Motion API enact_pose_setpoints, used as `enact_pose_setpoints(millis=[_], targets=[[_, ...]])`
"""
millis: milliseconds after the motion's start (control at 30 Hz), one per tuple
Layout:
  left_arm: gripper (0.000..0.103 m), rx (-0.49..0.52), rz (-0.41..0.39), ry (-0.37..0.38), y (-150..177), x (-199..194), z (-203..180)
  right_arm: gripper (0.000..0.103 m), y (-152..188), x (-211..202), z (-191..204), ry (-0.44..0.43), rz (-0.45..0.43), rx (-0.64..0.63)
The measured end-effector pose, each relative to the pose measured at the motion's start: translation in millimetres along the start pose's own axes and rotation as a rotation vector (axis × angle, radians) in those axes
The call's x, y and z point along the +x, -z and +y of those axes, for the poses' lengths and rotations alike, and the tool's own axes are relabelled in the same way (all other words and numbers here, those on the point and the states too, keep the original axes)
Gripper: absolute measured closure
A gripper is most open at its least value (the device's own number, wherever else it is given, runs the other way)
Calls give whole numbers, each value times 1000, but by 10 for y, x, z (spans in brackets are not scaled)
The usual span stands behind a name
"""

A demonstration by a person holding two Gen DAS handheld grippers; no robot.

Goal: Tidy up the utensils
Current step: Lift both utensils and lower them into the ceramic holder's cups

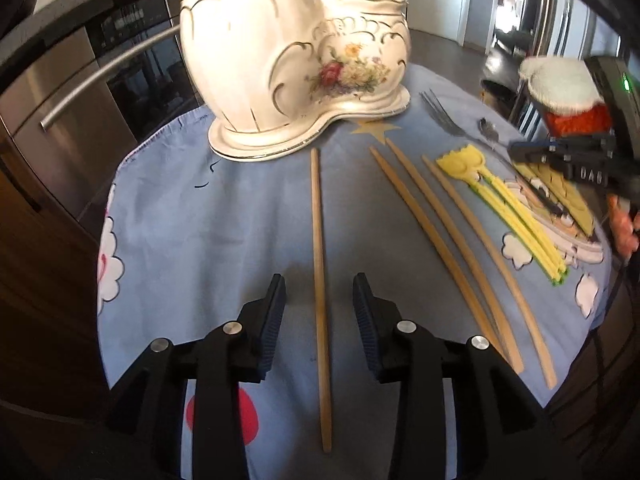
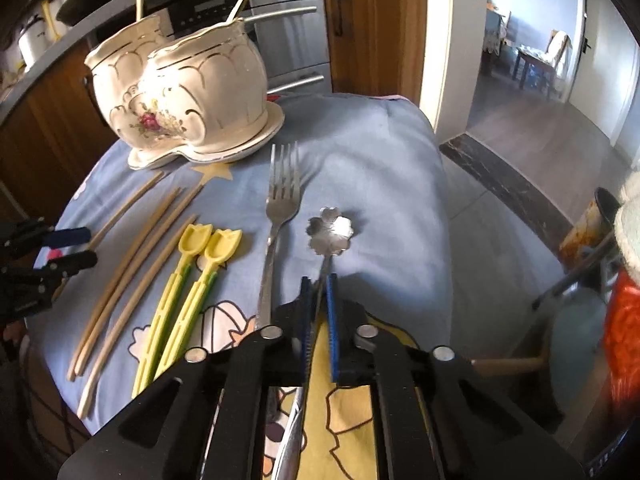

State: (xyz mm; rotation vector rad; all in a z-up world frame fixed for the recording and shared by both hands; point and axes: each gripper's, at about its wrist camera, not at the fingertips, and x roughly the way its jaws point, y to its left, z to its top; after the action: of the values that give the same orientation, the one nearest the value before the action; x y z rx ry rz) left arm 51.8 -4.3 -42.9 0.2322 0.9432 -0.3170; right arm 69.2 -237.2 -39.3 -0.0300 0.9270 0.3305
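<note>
1. Right gripper (image 2: 319, 280) clenched on flower-headed spoon (image 2: 331, 231), centre frame, fork (image 2: 280, 216) just left.
2. Left gripper (image 1: 319, 280) spread wide, straddling a chopstick (image 1: 320, 280) without touching.
3. Ceramic utensil holder (image 2: 180, 92) upper left on blue cloth (image 2: 372, 152).

My matt black plastic tongs (image 2: 318, 280) pinch a shiny flower-bowled metal spoon (image 2: 330, 230); at nine o'clock, matt pale wooden chopsticks (image 2: 132, 252); at eleven, a glossy white gilt ceramic holder (image 2: 184, 88); soft blue cloth (image 2: 368, 168) beneath

Blue cartoon cloth (image 1: 224, 216), steel oven (image 1: 132, 52), wooden cabinet (image 2: 372, 28).
</note>
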Motion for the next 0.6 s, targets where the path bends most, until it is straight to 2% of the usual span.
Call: enact_pose_setpoints(millis=[67, 133, 300, 400, 600], targets=[[91, 5, -1, 4, -6, 1, 4, 99, 11, -17, 1, -19, -14, 8], [97, 32, 2, -4, 3, -9, -24, 99, 24, -61, 22, -38, -40, 9], [98, 68, -14, -31, 41, -57, -14, 99, 35, -260, 90, -49, -125, -12], [98, 77, -77, -46, 52, -194, -43, 99, 22, -426, 144, -53, -195, -29], [98, 87, -136, -38, 58, -382, -84, 101, 5, -728, 277, -45, -322, -81]])
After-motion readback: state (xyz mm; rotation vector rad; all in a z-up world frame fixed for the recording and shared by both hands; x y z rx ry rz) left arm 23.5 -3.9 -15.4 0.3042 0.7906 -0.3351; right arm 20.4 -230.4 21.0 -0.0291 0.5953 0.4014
